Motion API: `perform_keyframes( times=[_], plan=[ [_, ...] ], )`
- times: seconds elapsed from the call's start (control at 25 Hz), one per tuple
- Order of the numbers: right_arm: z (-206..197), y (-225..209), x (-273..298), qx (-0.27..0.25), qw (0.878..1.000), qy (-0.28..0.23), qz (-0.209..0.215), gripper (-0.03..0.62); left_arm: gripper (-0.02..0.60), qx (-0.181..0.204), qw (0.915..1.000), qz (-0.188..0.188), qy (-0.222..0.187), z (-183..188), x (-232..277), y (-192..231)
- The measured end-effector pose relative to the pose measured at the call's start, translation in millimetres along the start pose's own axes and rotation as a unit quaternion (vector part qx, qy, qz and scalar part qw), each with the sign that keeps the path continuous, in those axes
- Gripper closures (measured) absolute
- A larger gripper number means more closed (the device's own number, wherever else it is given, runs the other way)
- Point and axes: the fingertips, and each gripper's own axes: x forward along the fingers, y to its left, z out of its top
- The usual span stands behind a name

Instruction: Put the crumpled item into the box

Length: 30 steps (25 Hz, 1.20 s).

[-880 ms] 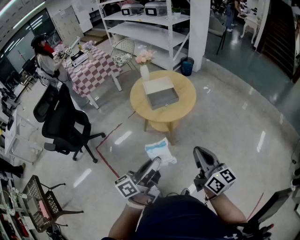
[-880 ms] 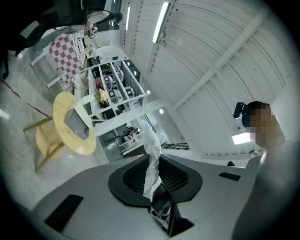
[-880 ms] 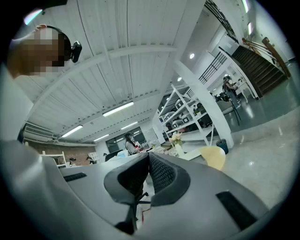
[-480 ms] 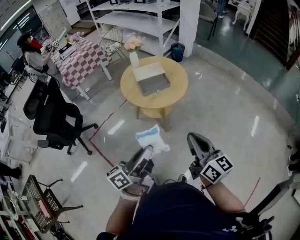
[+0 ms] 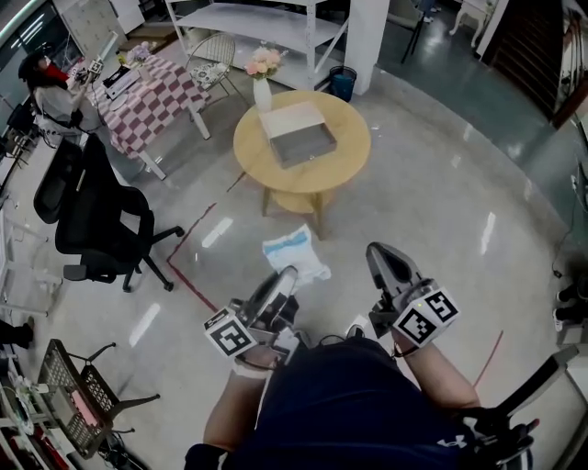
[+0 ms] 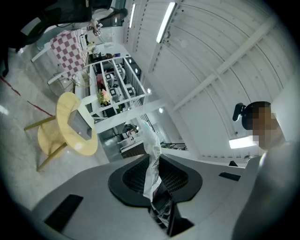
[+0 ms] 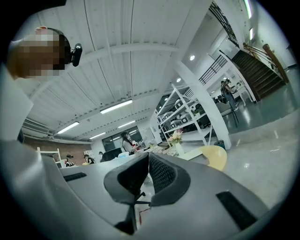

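So the left gripper (image 5: 283, 283) is clamped on the crumpled white plastic item with blue print (image 5: 296, 254). In the left gripper view you can see the gripper (image 6: 157, 182) with its two dark pads pinched on the bottom end of the crumpled item (image 6: 152, 157), and the rest of it sticks out past the tips. From the head view the item hangs over the shiny grey floor (image 5: 441, 211), out in front of the person and well apart from the box.

The right gripper (image 5: 386, 263) is carrying nothing. Its own view shows the gripper (image 7: 148, 174) with both pads pressed flat together and nothing caught in there. Both grippers sit low in the head view, side by side, each with its black-and-white marker cube facing the camera.

Further out, the open grey rectangular box (image 5: 299, 142) sits on top of the round light wooden table (image 5: 248, 156), with a white vase of pink flowers (image 5: 263, 84) at the table's far edge. Left of that is a black office chair (image 5: 92, 220) and a table with a red-and-white checked cloth (image 5: 152, 101). A white shelf unit (image 5: 266, 23) stands behind the round table.
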Motion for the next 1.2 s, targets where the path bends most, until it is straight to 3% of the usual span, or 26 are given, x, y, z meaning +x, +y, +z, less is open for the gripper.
perform_keyframes(
  times=[0.32, 0.6, 1.2],
  plan=[
    [-16, 16, 11, -0.008, 0.999, 0.008, -0.047, 0.582, 0.515, -0.038, 0.999, -0.011, 0.021, 18, -21, 23],
    [-30, 8, 25, 0.0, 0.998, 0.03, -0.058, 0.582, 0.514, -0.067, 0.9974, -0.011, 0.026, 17, -15, 41],
    [3, -92, 100, 0.025, 0.999, 0.045, -0.015, 0.583, 0.514, -0.046, 0.9984, 0.029, 0.015, 42, 90, 78]
  ],
)
